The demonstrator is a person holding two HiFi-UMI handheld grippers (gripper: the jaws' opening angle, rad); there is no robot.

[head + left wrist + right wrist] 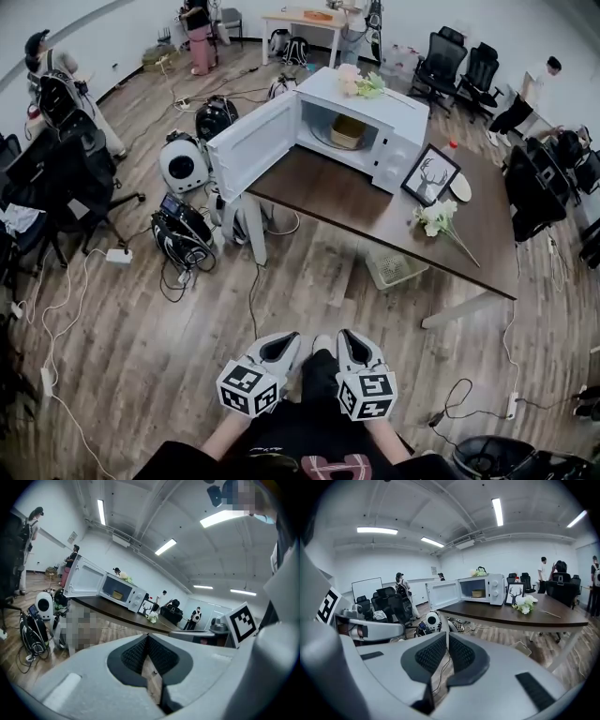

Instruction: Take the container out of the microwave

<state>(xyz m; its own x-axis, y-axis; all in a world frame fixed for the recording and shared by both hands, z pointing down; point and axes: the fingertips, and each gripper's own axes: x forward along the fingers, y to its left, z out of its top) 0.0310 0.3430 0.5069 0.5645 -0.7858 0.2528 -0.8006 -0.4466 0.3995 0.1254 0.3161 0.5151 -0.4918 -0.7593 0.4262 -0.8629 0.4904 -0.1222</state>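
A white microwave point(394, 131) stands on the far left end of a dark wooden table point(337, 202), its door point(251, 142) swung wide open to the left. Inside sits a tan container point(348, 131), also seen in the left gripper view point(116, 593) and the right gripper view point(476, 593). Both grippers are held low and close to my body, well short of the table. The left gripper point(281, 345) has its tips together with nothing in them. The right gripper point(354, 340) shows a narrow slit between its jaws, and nothing is between them.
A framed deer picture point(430, 174) and white flowers point(439, 220) stand on the table right of the microwave; more flowers point(361, 84) lie on top of it. A white basket point(394, 270) sits under the table. Bags, gear point(183, 234) and cables litter the floor at left.
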